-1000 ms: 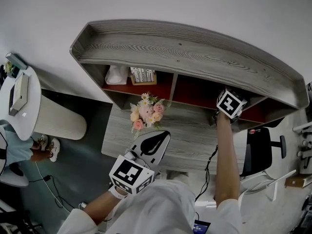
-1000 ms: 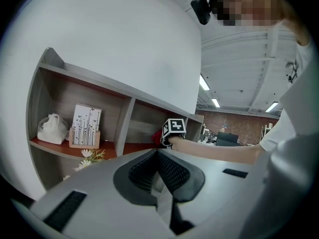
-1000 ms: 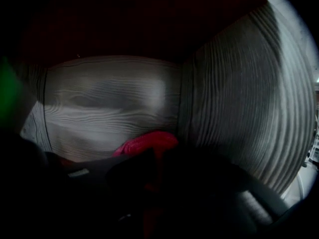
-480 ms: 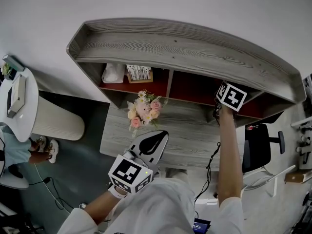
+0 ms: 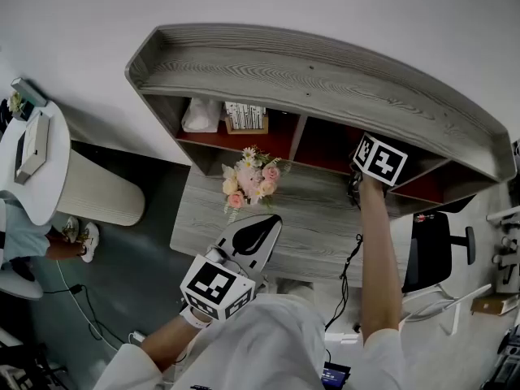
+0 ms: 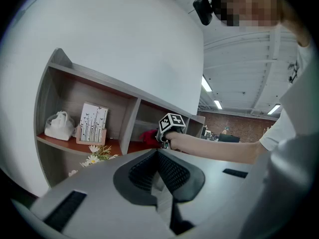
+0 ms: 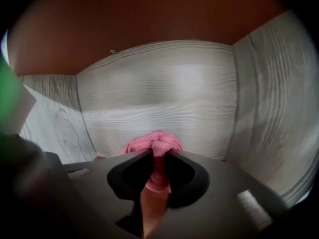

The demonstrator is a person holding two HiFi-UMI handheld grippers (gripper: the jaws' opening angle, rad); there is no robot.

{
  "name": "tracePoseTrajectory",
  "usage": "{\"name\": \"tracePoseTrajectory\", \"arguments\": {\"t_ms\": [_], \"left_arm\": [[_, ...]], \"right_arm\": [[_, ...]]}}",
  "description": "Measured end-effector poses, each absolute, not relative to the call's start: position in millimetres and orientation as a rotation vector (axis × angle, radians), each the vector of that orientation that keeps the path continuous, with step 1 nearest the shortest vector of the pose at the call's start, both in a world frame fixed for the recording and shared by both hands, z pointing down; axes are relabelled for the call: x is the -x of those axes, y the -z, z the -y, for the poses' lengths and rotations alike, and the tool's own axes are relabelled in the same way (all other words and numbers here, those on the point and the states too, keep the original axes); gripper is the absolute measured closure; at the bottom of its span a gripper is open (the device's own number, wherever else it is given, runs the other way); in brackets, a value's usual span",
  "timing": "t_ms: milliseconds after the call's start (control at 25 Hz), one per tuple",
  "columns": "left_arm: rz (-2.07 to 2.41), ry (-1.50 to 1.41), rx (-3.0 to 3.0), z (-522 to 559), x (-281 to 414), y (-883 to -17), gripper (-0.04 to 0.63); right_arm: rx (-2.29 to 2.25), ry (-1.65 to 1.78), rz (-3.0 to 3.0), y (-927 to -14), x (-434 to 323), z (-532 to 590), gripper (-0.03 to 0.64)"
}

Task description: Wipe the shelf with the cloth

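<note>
since a second ago the right hand-held gripper (image 5: 380,159) has slid a little leftward inside the shelf (image 5: 325,80), nearer the upright divider, while the left hand-held gripper (image 5: 264,227) has hardly stirred above the counter (image 5: 325,234). the right gripper's jaws are closed tight on the pink cloth (image 7: 154,146) - a bunched wad pokes out past the tips, close to the grey wood back wall of the second compartment from the left. the left gripper's jaws are closed with nothing between them; it hangs idle in front of the person. the wiping stroke looks to be under way in this compartment. the next move probably calls for pressing the wad flat against the compartment's red floor and sweeping it along to the corners, where the side wall at the right will stop the stroke. nothing lies in this compartment to snag the cloth, as far as can be seen. the left compartment is another matter - a white bag (image 5: 201,116) and a printed card (image 5: 246,120) stand there, and a bunch of flowers (image 5: 250,184) sits on the counter just in front of it, so reaching in there would mean working round them.
</note>
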State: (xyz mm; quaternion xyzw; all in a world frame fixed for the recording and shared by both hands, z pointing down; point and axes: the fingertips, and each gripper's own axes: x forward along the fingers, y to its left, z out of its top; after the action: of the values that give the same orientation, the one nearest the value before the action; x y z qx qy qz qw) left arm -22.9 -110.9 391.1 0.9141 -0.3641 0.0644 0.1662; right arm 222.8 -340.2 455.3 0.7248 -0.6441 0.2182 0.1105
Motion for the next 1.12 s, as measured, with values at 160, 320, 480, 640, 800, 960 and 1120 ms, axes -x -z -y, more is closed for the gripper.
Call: {"name": "tracePoseTrajectory", "arguments": {"t_ms": [160,320,480,640,800,960,1120], "left_arm": [[1.059,-0.178,-2.591,111.8,30.9,-392.5,0.589],[1.078,-0.174,-2.578,111.6,38.0,-393.7,0.589],[1.083,-0.178,-2.564,111.1,40.9,-396.0,0.589],[1.082,-0.180,-2.560,107.9,40.1,-396.8,0.589],[1.100,-0.180,-2.555,109.3,44.9,-395.7,0.589],[1.119,-0.187,-2.543,108.5,51.7,-397.3,0.589],[1.126,-0.199,-2.529,107.2,56.9,-401.5,0.589]], "right_arm": [[-2.081,-0.641,1.943,-456.7,-198.2,346.6,0.535],[-2.053,-0.619,1.961,-455.6,-181.2,350.8,0.535],[-1.959,-0.560,1.987,-455.3,-161.5,355.6,0.535],[-1.869,-0.565,2.052,-454.6,-133.0,361.7,0.535],[-1.800,-0.557,2.127,-454.1,-107.6,368.0,0.535],[-1.743,-0.541,2.180,-453.0,-89.1,373.3,0.535],[-1.680,-0.511,2.248,-451.0,-81.1,373.6,0.535]]}}
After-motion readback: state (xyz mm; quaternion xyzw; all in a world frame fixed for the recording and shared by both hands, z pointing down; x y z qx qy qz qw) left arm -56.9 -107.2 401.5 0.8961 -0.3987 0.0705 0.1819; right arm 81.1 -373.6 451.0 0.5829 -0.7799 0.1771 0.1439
